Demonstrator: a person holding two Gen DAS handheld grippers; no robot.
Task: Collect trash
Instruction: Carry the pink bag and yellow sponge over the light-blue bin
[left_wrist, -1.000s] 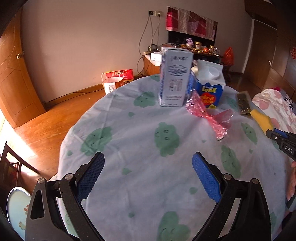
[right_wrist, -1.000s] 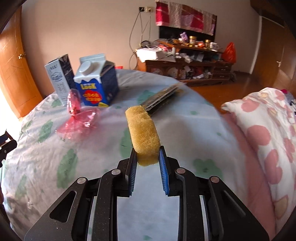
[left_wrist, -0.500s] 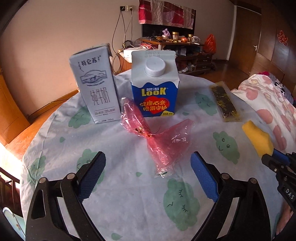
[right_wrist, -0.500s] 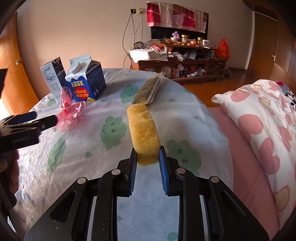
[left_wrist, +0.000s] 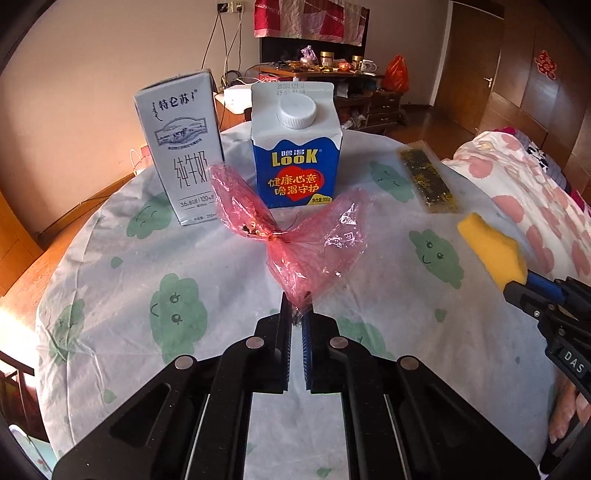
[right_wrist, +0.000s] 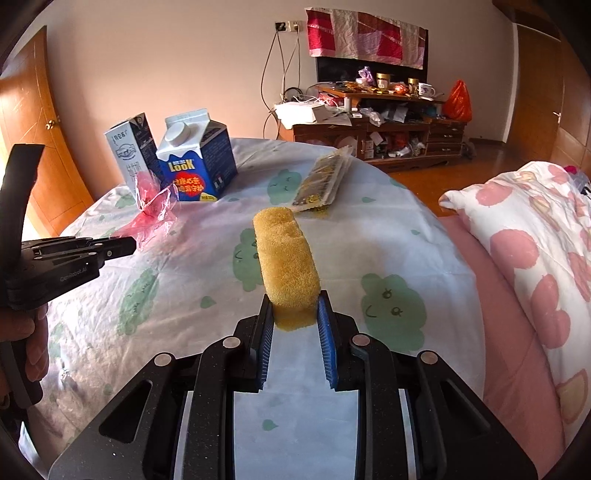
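Trash pickup: red wrapper being pinched

Left gripper (left_wrist: 297, 317) jaws are pinching the red wrapper (left_wrist: 310, 243) just before the blue carton (left_wrist: 295, 147); right gripper (right_wrist: 295, 314) jaws are clamping the yellow sponge (right_wrist: 286, 258). Next: lifting clear of the surface, gently.

Left gripper (left_wrist: 297, 314) clamped tight, right gripper (right_wrist: 295, 314) seemingly gripping, both angled downward.

2 cartons (left_wrist: 236, 147) behind wrapper (left_wrist: 295, 236) (packet (left_wrist: 428, 181) right) on table (left_wrist: 110, 295).
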